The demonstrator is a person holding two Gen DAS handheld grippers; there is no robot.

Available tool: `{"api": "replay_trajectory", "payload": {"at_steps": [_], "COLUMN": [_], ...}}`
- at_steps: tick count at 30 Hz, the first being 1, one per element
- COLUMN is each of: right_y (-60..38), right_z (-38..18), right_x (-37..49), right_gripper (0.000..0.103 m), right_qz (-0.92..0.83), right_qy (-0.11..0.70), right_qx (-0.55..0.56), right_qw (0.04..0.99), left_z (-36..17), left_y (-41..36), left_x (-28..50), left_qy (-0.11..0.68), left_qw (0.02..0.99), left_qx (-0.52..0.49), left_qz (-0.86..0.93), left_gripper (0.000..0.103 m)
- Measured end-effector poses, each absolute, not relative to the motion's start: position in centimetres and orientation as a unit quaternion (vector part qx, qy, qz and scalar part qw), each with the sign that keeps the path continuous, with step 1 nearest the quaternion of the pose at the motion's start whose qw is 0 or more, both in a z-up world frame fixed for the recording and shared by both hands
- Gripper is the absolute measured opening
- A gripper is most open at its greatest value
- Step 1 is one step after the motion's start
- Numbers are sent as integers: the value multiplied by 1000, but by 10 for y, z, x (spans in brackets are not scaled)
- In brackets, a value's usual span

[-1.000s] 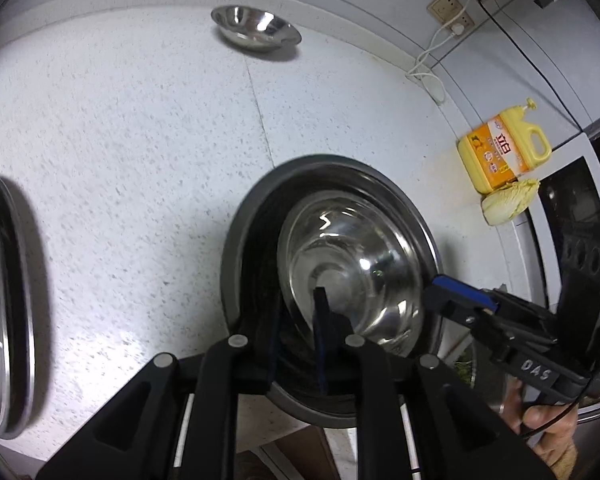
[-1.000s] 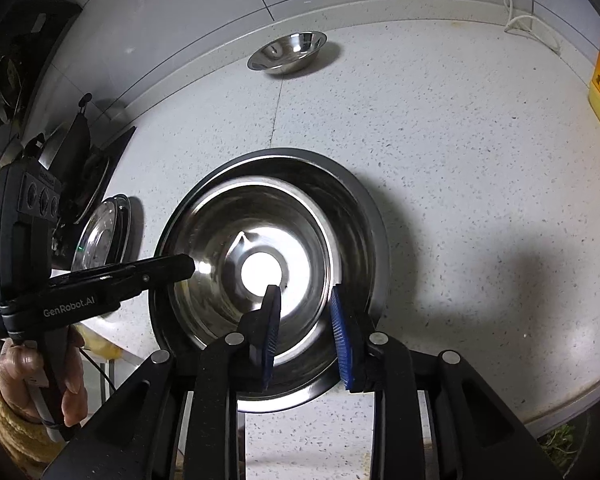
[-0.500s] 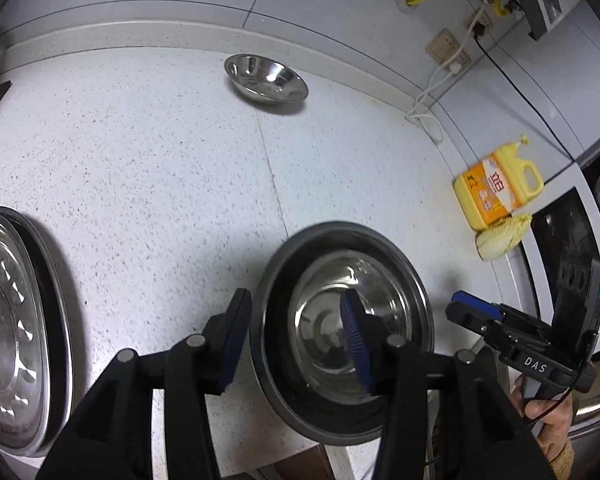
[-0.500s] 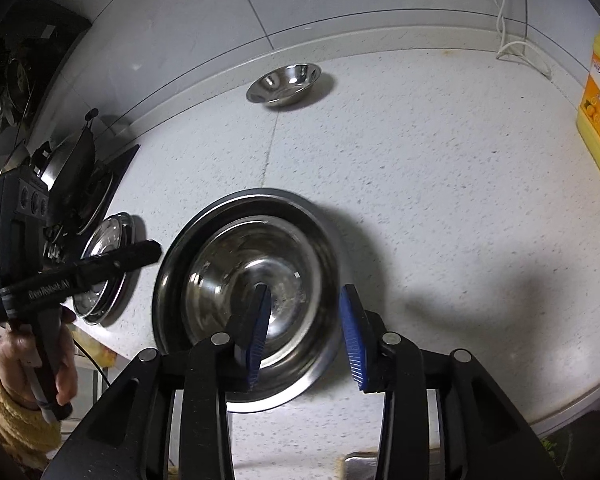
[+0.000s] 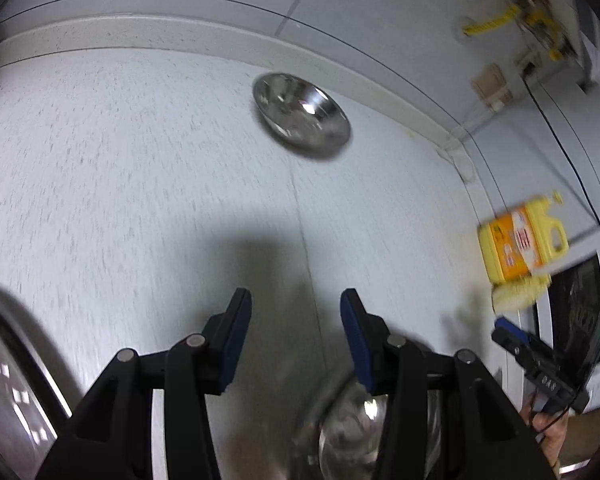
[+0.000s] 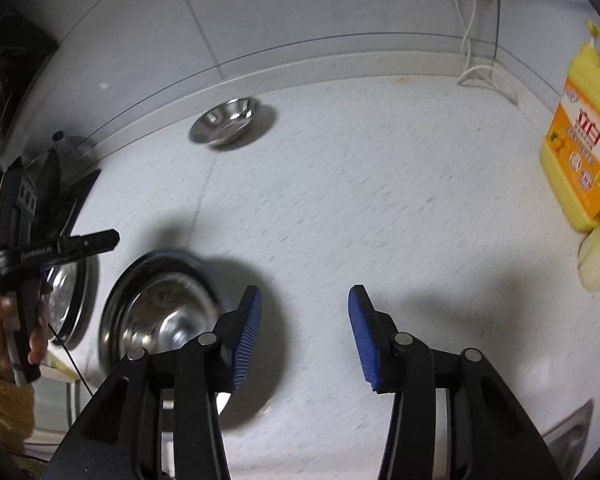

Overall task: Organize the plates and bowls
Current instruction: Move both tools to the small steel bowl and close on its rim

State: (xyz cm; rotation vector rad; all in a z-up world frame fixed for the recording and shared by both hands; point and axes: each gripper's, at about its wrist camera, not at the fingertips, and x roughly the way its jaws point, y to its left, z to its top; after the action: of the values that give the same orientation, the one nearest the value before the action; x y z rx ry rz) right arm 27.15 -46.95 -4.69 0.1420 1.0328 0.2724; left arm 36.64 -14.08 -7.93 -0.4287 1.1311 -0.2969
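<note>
Sitting left of right gripper (image 6: pixel 304 332) fingers, untouched: nested bowls (image 6: pixel 160 316); jaws opening.

A shiny bowl (image 6: pixel 168 320) sits upright inside a dark plate (image 6: pixel 118 300) on the worktop (image 6: pixel 360 220). A small bowl (image 6: pixel 226 120) stands far back, near the wall.

A speckled white countertop (image 6: pixel 380 208) carries a small steel bowl (image 6: pixel 225 121), nested bowls (image 6: pixel 160 312) and a yellow detergent jug (image 6: pixel 584 136).
</note>
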Motion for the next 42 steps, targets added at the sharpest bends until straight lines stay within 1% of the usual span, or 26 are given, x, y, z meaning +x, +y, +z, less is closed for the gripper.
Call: {"api": "replay_trajectory", "payload": {"at_steps": [9,15,24,29,35,37,38,39,41,42], "right_y": [-483,-472,-423,-388,-355,-348,-343,-342,-336,-334], "right_z": [-59,-61,-63,-76,-99,-104,-106,-106,-109,-110], "right_x": [330,374,447,477,503,508,511,512,512,511], "right_gripper": [43,43,43,43,43,42,40,36,31,27], "right_qz": [132,151,201,241,260,261,264,267,270,272], "right_qy": [483,477,472,469,478,481,482,481,482,483], "right_qx": [77,82,69,80,82,79,78,78,70,66], "right_qw": [862,862,856,846,835,833,832,832,830,830], "left_z": [-98,-109,-127,-138,-144,-145,-148,-149,-154,-156], "left_y": [-121,-121,-128,-124,-125,-127,-130,-133,-139,-141], "left_x": [465,508,546,560,573,577,579,581,582,581], "left_qy": [520,515,516,516,506,504,506,508,515,517], "left_qw": [813,818,821,816,820,820,818,816,807,804], "left_qx": [-243,-240,-225,-242,-249,-248,-249,-250,-257,-260], "left_qz": [-99,-89,-88,-95,-101,-106,-112,-118,-132,-138], "left_gripper": [45,45,45,45,42,36,28,20,14,12]}}
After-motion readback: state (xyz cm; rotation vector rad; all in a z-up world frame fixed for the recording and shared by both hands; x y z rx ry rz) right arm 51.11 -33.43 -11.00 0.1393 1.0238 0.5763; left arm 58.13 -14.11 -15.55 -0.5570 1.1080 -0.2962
